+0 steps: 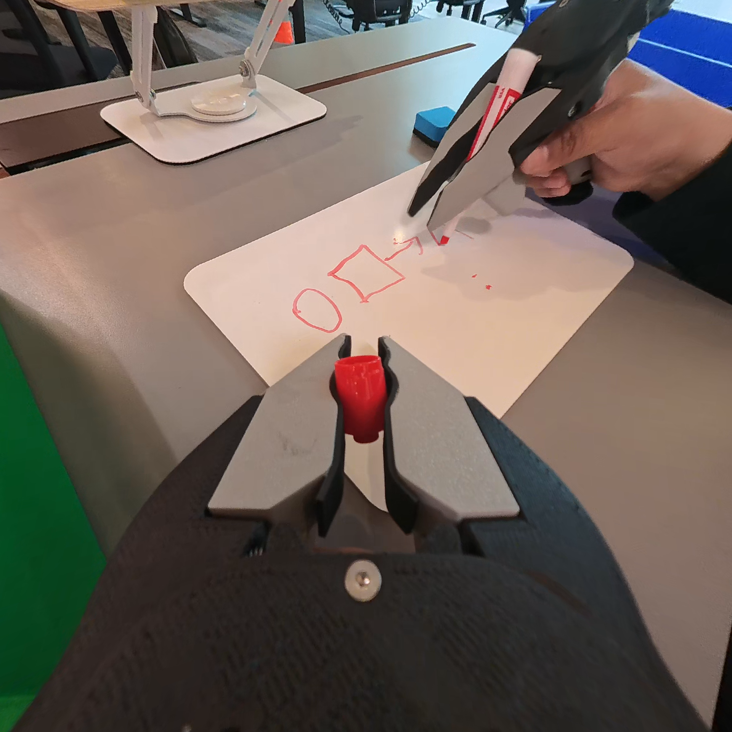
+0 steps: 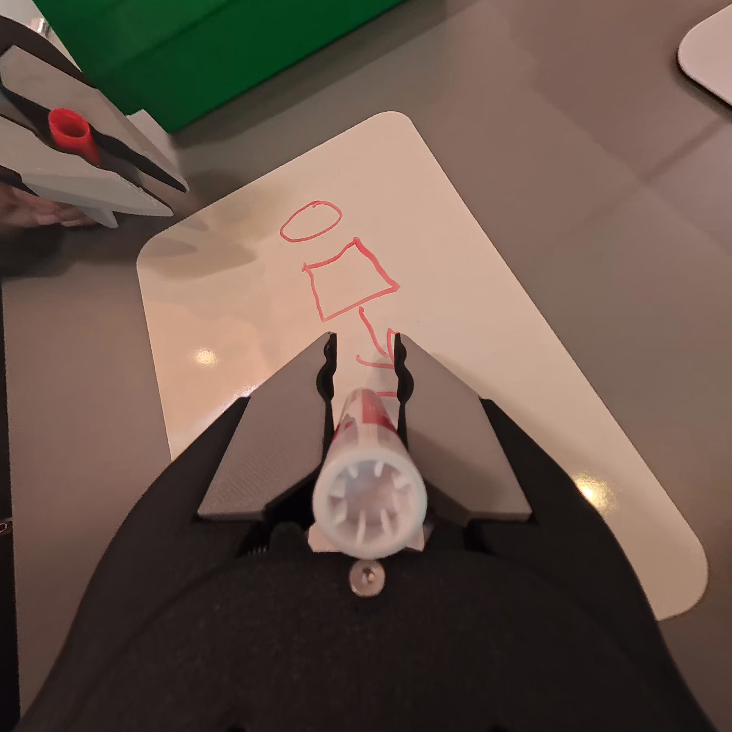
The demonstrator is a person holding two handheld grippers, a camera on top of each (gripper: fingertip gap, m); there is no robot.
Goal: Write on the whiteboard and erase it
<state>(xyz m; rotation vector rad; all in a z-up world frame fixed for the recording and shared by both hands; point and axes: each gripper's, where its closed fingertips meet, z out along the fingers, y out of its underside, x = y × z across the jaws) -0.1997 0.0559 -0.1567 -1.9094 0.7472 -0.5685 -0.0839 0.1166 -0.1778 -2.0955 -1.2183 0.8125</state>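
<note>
From the left wrist view we look low and forward along our own fingers across the whiteboard point(image 1: 495, 336), close at its near corner, with the right gripper point(image 1: 422, 220) far off at one o'clock. From the right wrist view we look steeply down, very near the board, the left gripper point(image 2: 174, 178) up at ten o'clock. Both views share the red drawings point(image 2: 336, 261) and each other's gripper.

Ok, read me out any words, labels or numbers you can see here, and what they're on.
Marker: red print on its label, too blurred to read.
Whiteboard: no words, only a red oval, square and arrow.
Red cap, blue eraser: no writing visible.
</note>
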